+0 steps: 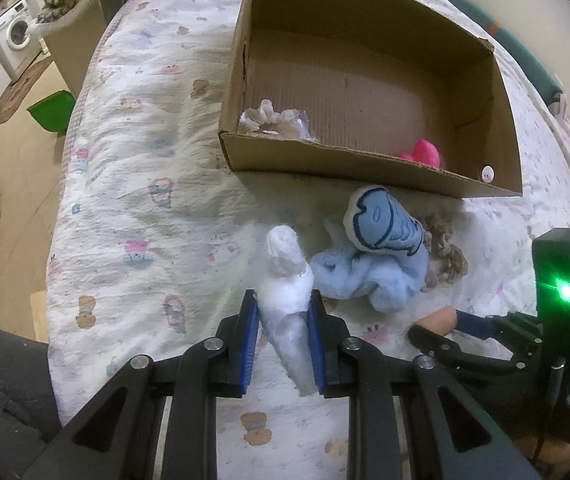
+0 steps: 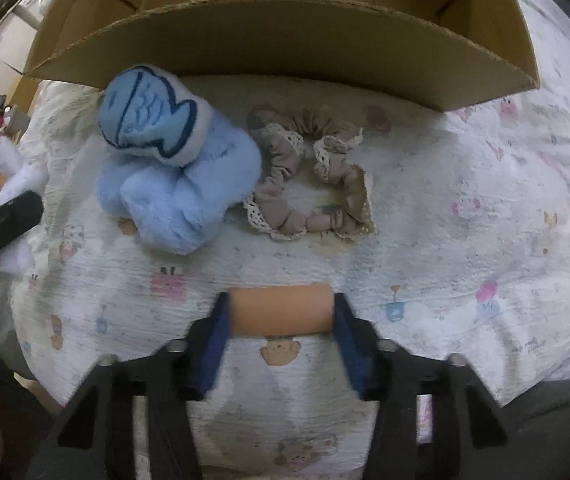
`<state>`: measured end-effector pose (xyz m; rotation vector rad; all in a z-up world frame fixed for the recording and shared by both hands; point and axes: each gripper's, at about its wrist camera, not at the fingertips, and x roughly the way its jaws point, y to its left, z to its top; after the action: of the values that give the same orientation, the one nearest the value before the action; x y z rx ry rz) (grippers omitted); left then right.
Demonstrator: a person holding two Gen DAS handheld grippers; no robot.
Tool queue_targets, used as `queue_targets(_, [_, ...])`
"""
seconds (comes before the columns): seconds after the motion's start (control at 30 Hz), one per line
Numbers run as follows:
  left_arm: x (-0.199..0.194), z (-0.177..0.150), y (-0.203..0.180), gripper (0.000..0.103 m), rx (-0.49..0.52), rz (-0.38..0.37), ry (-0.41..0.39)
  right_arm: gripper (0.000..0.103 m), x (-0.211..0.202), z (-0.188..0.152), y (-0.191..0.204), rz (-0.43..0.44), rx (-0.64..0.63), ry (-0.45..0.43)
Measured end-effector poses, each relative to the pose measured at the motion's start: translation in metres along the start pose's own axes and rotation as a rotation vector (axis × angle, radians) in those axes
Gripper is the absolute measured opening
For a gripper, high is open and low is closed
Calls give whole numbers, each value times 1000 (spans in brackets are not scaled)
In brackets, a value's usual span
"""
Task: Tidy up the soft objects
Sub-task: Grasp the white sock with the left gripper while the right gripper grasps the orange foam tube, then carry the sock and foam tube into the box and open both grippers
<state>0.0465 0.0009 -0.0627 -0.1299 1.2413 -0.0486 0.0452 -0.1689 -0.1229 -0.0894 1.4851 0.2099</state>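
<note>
Two objects, each between jaws.

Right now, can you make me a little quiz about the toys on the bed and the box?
1. True or false: the left tool is gripping a white cloth.
2. What sits between the right tool's fingers: A) a pink ball, B) an orange roll, C) a spoon?
3. Which thing lies right beside the blue fish plush on the bed, outside the cardboard box?

Key: 1 true; 2 B; 3 the beige scrunchie.
</note>
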Motion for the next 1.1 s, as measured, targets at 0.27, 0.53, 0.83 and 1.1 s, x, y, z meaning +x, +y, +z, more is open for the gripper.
queue_targets(0.27, [-4, 0, -2, 21, 5, 14, -19, 15, -14, 3, -6, 53, 30, -45])
queue_targets(0.53, [-12, 2, 3, 21, -14, 28, -61, 15, -69, 9, -39, 184, 138, -211])
queue_targets(0.83, [-53, 16, -4, 21, 30, 22, -203, 15, -146, 0, -76, 328, 184, -503])
queue_targets(1.1, [-77, 55, -18, 21, 103, 16, -301, 15, -183, 25, -85, 356, 188, -638])
